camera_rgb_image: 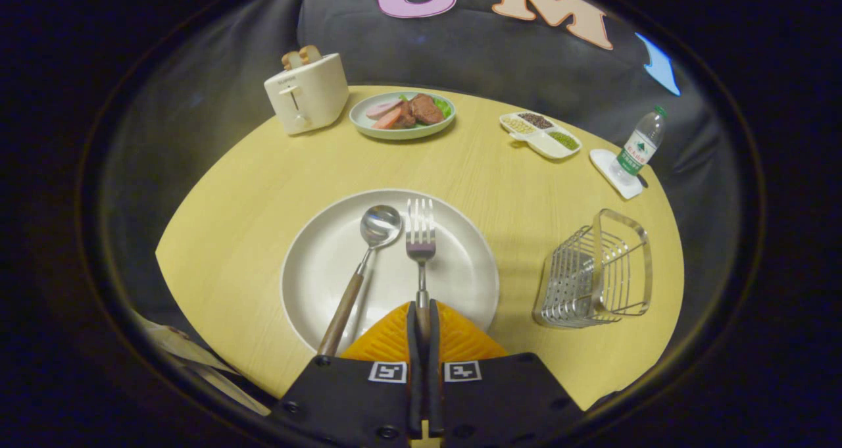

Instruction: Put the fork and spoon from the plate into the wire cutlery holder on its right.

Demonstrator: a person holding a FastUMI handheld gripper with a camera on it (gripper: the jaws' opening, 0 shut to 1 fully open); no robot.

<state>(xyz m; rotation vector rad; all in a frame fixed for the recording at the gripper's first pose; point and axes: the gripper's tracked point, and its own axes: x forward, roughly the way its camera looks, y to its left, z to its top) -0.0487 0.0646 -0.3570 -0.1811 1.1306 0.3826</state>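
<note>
Looking along the fingers [395, 343], we see the gripper [422, 323] squeezed almost all the way closed on the fork [421, 250]. Both fingers press on the fork's handle, one on each side.

The fork lies on the plate [316, 270]. Its long line runs straight away from us, in line with the fingers. Its prongs point far away, toward the back of the table [230, 191], and its handle end sits between the fingers.

The spoon [365, 264] lies on the plate too, just to the left of the fork. It is tilted a bit. Its bowl is at the far end, close to the fork's prongs. Its handle comes back toward us and to the left, past the plate's near rim, just beside the left finger.

The fork is shiny metal, with a darker handle. The spoon has a shiny round bowl and a brown handle that looks like wood.

The holder [595, 270] stands on the table to the right of the plate, apart from it. It is made of shiny wire.

Far beyond the plate we see a toaster [308, 93], a dish [402, 114] of food, a tray [541, 134] with little parts, and a bottle [637, 147] on a coaster [602, 165].
</note>
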